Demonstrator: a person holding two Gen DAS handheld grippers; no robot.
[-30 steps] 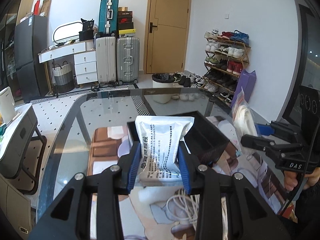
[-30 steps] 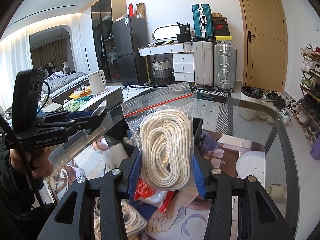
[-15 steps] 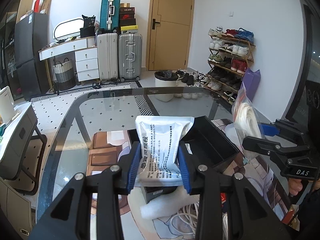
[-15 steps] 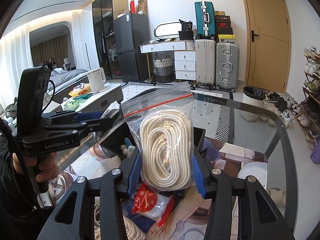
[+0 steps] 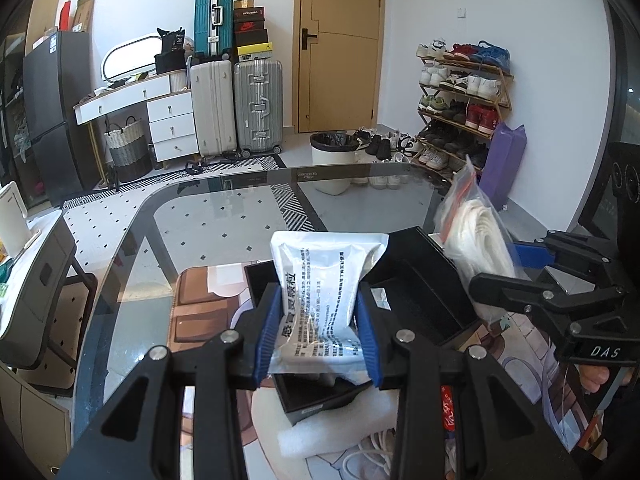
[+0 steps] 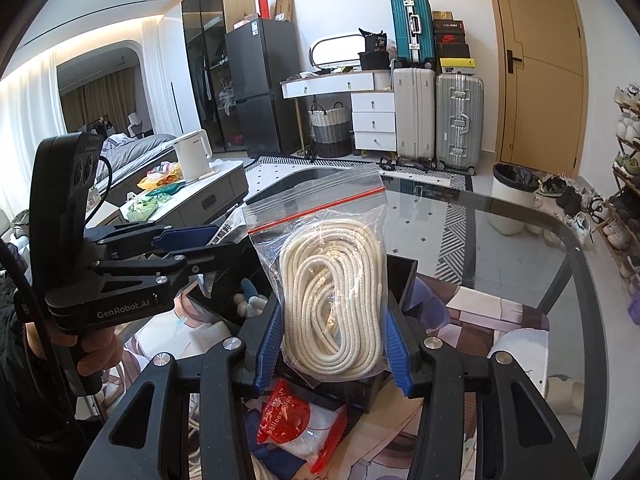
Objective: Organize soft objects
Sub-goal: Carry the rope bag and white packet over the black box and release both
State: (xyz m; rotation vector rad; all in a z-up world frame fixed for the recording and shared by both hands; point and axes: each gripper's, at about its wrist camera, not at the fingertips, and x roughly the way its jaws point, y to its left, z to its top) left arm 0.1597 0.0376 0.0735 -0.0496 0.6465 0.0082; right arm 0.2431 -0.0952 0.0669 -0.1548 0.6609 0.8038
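The left tool (image 5: 318, 332) is closed on a crinkled white foil pouch (image 5: 322, 284) printed with black text, held upright above the black rectangular box (image 5: 416, 276) on the glass counter (image 5: 224, 216). The right tool (image 6: 334, 340) grips a clear zip bag of coiled cream rope (image 6: 330, 292), also over the box. Only the right wrist view shows a glossy red balloon packet (image 6: 296, 424) at 6 o'clock, below the bag.

left gripper (image 5: 318, 336): clamped on white printed pouch (image 5: 324, 280), held above black box (image 5: 416, 304) | right gripper (image 5: 520, 276): grips bagged white rope (image 5: 480, 236) near glass table (image 5: 192, 240) right edge
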